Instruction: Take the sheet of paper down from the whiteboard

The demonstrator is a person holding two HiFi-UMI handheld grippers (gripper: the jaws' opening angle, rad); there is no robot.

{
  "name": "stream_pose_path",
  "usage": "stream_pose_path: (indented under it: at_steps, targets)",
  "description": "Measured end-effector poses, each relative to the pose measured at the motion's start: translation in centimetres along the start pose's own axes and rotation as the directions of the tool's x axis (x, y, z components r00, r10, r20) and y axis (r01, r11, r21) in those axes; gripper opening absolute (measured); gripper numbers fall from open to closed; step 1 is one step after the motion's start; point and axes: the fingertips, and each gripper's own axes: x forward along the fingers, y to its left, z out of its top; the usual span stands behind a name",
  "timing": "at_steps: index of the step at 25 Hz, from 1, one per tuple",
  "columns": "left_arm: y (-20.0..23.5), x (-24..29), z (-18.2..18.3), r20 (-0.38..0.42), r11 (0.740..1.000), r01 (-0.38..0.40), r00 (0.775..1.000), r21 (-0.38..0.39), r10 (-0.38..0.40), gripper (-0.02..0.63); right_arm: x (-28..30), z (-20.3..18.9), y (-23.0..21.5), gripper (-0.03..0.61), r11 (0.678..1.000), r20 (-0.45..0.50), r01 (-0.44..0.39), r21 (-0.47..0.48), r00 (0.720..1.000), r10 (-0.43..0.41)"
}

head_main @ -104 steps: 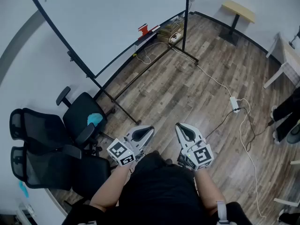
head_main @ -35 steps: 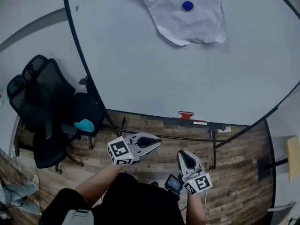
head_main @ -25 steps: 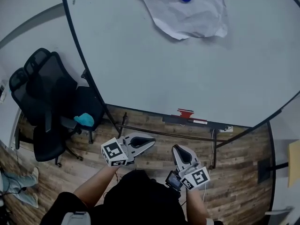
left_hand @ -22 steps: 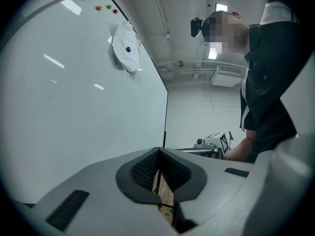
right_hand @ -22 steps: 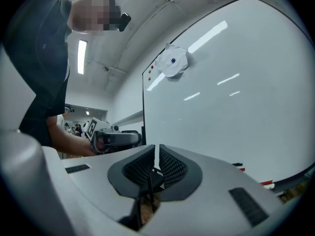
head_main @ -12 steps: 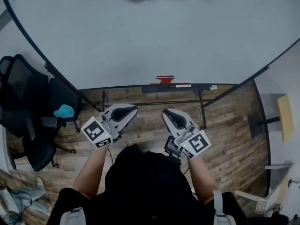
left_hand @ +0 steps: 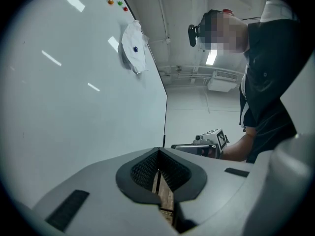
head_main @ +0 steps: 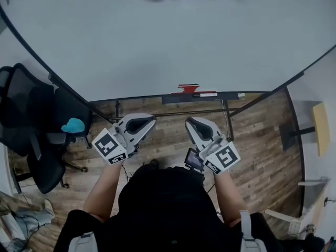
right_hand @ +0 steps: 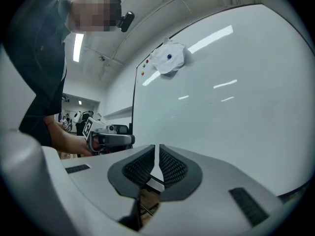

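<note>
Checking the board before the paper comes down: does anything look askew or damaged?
Yes. The sheet of paper, high on the whiteboard, is crumpled and hangs crooked, pinned by one blue magnet; its edges lift off the surface. Nothing else stands out.

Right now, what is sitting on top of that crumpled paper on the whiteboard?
A small blue magnet sits near the middle of the paper. The patch of whiteboard behind it is covered.

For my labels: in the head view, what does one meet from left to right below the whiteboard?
Black office chairs → teal object → left gripper → right gripper → wooden tabletop
</note>
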Motion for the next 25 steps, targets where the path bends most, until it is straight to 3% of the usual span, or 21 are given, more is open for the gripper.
stream_pose_path:
  at_steps: [13,19,23,25]
  targets:
    - [1.9,-3.4,-1.7,-0.016,0.997,-0.077,0.997,-0.025,0.076,0.012,3.0,-1.6,2.1,0.02,0.998,-0.017,-0.058,0.018,0.998,0.058]
    - [2.3,-2.6,-0.6,-0.014,0.985,-0.17,0.985,0.004,0.17,0.012,2.7,-1.0,0.0,0.021,0.992,0.008,-0.124,0.028,0.992,0.124]
    - [3.0,-0.1,0.6,-0.007,0.979,-0.198,0.98,-0.041,0.198,0.012,2.5,1.4,-2.9,0.021,0.986,0.061,-0.156,0.057,0.986,0.152]
    - [3.4,1.2,2.8,0.012,0.976,-0.217,0.976,0.023,0.217,0.012,2.6,2.8,-4.5,0.021,0.985,0.091,-0.169,0.044,0.982,0.164]
